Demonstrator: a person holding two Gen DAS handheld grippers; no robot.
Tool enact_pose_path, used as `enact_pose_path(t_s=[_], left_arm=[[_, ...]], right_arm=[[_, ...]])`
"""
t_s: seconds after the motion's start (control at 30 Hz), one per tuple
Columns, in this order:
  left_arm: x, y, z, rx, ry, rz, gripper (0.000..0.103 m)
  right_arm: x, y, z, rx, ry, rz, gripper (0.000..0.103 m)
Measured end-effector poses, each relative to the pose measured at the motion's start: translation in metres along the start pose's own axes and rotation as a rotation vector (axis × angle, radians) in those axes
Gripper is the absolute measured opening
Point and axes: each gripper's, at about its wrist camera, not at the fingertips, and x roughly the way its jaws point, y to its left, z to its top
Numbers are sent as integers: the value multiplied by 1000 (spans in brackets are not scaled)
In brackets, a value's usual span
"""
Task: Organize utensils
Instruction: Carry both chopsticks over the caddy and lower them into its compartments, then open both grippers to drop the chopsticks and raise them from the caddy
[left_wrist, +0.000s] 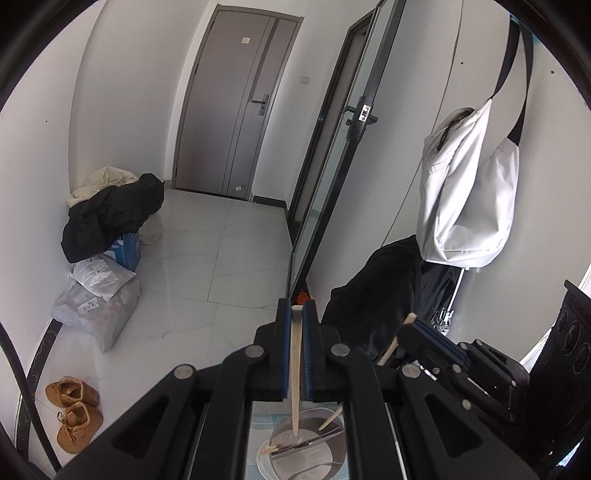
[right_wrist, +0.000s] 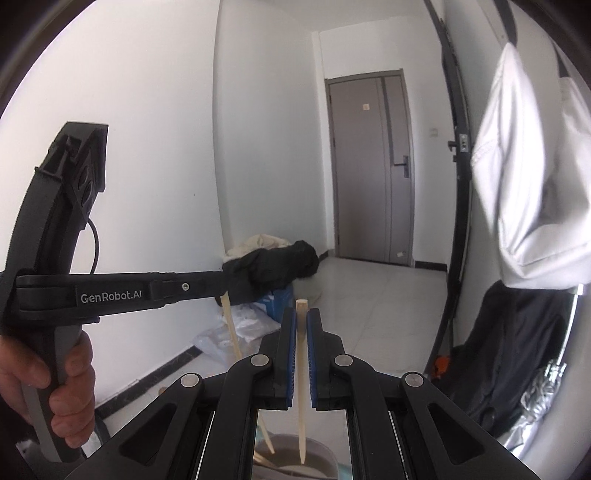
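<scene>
Chopsticks (left_wrist: 295, 373) above bowl (left_wrist: 314, 454), door (left_wrist: 236, 107) behind.

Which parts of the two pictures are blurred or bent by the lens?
Left wrist view: sharp; the door and walls curve from the fisheye. Right wrist view: the white bag at the edge is smeared; the chopstick in the right gripper is sharp.

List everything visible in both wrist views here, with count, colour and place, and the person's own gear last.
chopstick in left gripper: 1, pale wood, clamped, tip down
chopstick in right gripper: 1, pale wood, clamped, tip down
metal container: 1, silver, below the grippers, utensils inside
door: 1, grey, far end
bag: 1, white, hanging on the wall
shoes: 2, tan, on the floor
clothes pile: 1, black and cream, corner
left gripper: black, blue pads, shut
right gripper: black, blue pads, shut
hand: 1, holding the left gripper's handle
</scene>
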Motion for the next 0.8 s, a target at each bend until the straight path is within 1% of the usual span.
enact_pose_path(t_s=[0.2,0.3,0.47,0.53,0.67,0.8], left_arm=[[19,18,-9,-39,33,0,2],[23,27,-18,-71,41,-18,2],[23,24,-26,-42,38,-50,2],[22,21,-29,-16,35,-35,2],[27,23,-33,-18,63,-42,2],[34,26,-41,-31,110,-47,2]], right_arm=[[25,6,-18,-27,39,19,5],[35,4,-31,-10,66,41,5],[47,2,-50,-25,109,33,5],[50,2,-58,-30,124,28,5],[52,-5,-67,14,145,28,5],[49,-10,-72,41,160,32,5]])
